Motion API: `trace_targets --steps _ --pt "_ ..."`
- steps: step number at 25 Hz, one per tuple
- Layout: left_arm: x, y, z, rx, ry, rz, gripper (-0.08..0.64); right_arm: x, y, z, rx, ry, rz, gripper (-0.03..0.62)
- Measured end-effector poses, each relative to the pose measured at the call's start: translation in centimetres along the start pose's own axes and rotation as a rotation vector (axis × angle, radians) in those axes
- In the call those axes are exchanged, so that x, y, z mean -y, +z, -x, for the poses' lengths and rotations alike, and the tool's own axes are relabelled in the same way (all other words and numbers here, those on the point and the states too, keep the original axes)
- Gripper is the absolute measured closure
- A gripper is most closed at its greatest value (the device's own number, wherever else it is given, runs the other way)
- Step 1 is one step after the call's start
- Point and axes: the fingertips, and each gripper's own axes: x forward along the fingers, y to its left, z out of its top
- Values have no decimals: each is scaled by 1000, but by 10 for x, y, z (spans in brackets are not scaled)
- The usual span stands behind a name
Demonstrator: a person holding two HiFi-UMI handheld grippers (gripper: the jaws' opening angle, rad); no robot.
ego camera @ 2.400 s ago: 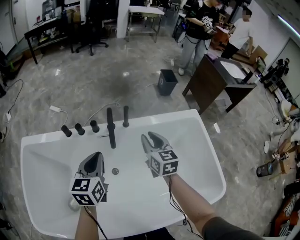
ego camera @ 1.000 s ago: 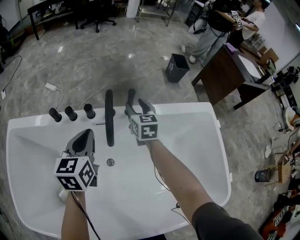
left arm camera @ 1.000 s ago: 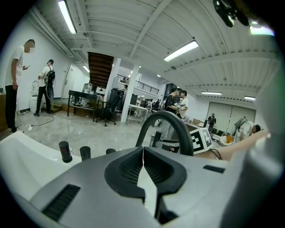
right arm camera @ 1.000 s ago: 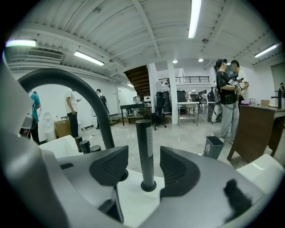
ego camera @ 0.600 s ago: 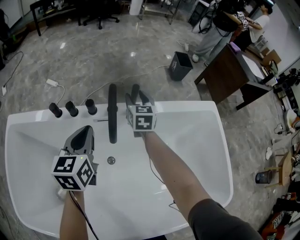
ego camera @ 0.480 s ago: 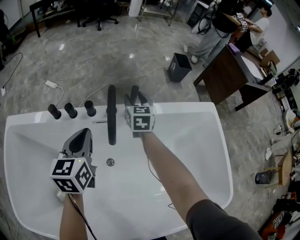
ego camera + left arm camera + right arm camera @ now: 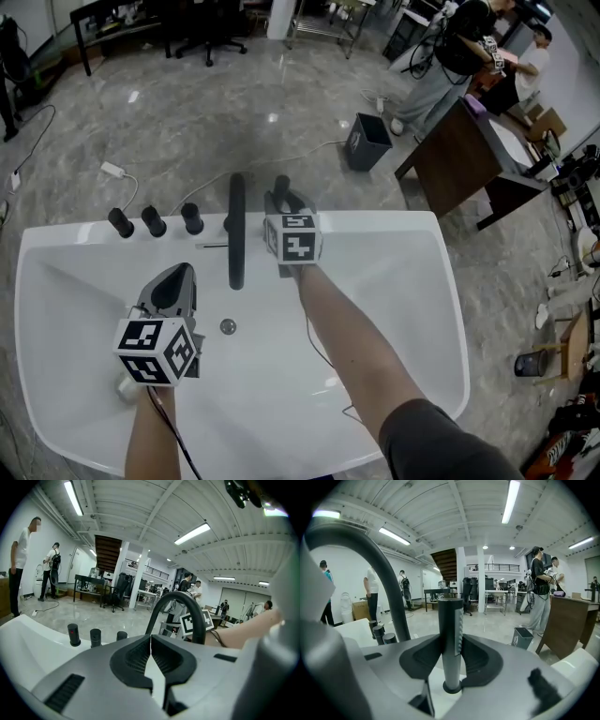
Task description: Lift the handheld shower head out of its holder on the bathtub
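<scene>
Head view: white bathtub (image 7: 412, 246) fills the lower frame, with its far rim at 12 o'clock carrying all the fittings. The handheld shower head (image 7: 280, 186) is a black stick standing upright in its holder (image 7: 451, 687) on that rim. It sits just at 3 o'clock of the black faucet spout (image 7: 236, 230), with a narrow gap between the two.

The right gripper (image 7: 286, 204) is at the rim. Its jaws have just been closing, and the right gripper view shows the pads clamped on both sides of the shower head shaft (image 7: 451, 639).

The left gripper (image 7: 176, 279) is over the basin at 7 o'clock of the spout, well apart from the fittings, jaws clenched together with nothing between them.

Three black knobs (image 7: 154, 221) line the rim at 9 o'clock of the spout. The drain (image 7: 228, 326) is just at 3 o'clock of the left gripper.

Open room: bare basin lies from 3 to 5 o'clock of the right arm. Grey floor lies beyond the far rim, with a dark bin (image 7: 366, 142) at 1 o'clock and a cable with plug (image 7: 112, 169) at 10 o'clock.

Markings: there are black-and-white square marker patterns on both cubes (image 7: 295, 239), and a red dot on the leftmost knob (image 7: 72, 633).
</scene>
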Motion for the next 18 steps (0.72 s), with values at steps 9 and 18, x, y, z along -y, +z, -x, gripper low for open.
trace_targets --steps 9,18 --pt "22 24 31 -6 -21 26 545 -2 75 59 109 22 5 453" --pt "60 103 81 58 -56 -10 545 -21 181 154 235 78 52 453"
